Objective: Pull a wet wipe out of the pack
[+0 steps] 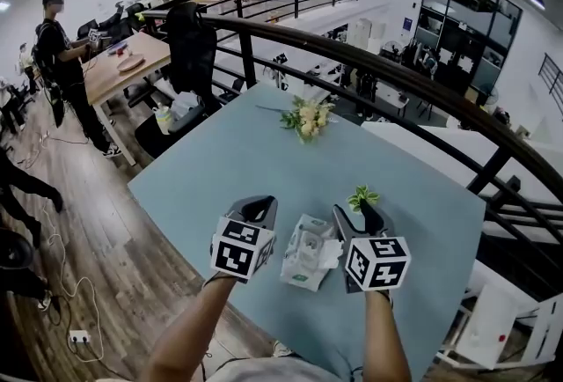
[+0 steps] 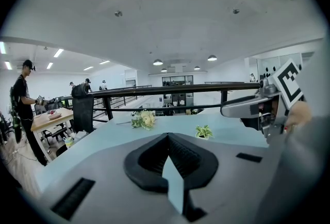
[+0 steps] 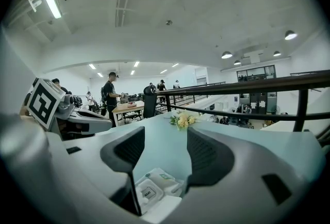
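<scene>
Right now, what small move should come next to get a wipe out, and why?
Probably lower the right gripper onto the wipe pack: its jaws are apart, empty, framing the pack, while the left gripper is shut beside it.

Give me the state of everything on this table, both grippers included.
Wipe pack: lying flat, lid looks shut.
Left gripper: shut, empty.
Right gripper: open, empty, above the pack.
Bouquet: lying on its side.
Small plant: upright.
</scene>
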Motion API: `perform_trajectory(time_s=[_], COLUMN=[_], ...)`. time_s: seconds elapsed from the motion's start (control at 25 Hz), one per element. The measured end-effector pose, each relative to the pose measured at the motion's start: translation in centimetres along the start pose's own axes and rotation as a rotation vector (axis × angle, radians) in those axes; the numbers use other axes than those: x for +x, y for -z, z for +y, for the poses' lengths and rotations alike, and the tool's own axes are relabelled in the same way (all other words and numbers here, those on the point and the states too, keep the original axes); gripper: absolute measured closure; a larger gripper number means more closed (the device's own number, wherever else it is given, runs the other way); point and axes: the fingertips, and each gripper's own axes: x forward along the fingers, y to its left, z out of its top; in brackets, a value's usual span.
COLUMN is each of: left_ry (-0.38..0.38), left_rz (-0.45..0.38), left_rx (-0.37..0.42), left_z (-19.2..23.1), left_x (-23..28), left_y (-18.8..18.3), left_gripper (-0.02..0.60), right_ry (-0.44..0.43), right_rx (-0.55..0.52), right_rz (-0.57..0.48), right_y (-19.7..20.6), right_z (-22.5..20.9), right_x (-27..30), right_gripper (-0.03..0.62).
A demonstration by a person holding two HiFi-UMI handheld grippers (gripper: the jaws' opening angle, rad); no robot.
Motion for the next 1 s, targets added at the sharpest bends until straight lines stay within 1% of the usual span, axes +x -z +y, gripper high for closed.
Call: perform_trajectory(time_s=[0.24,0.56,0.76,1.0], left_ry=[0.012,0.044,0.092,0.177], left_rz=[-0.004,-0.007,-0.014,-0.014], left_rx=[0.025,0.034,0.042,0.064], left_z=[-0.5,-1.0,-1.2,-2.0], left_x=[0.8,1.5,2.1,3.2], left_y=[-1.0,-1.4,-1.5,-2.1], left_gripper=[0.588,0.588,0.588,0.588], right_ry=[0.012,0.045,0.081,0.152], right_rx=[0.009,0.018,0.016,0.019], right_rz=[-0.009,-0.002,-0.002,-0.004], right_y=[-0.4,-0.2,-0.1,-0.5], right_z=[-0.7,-1.5,-1.5,-1.7], right_x=[-0.3,-0.8,-1.3,-2.3], right_gripper=[0.353,0.353,0.353,0.353])
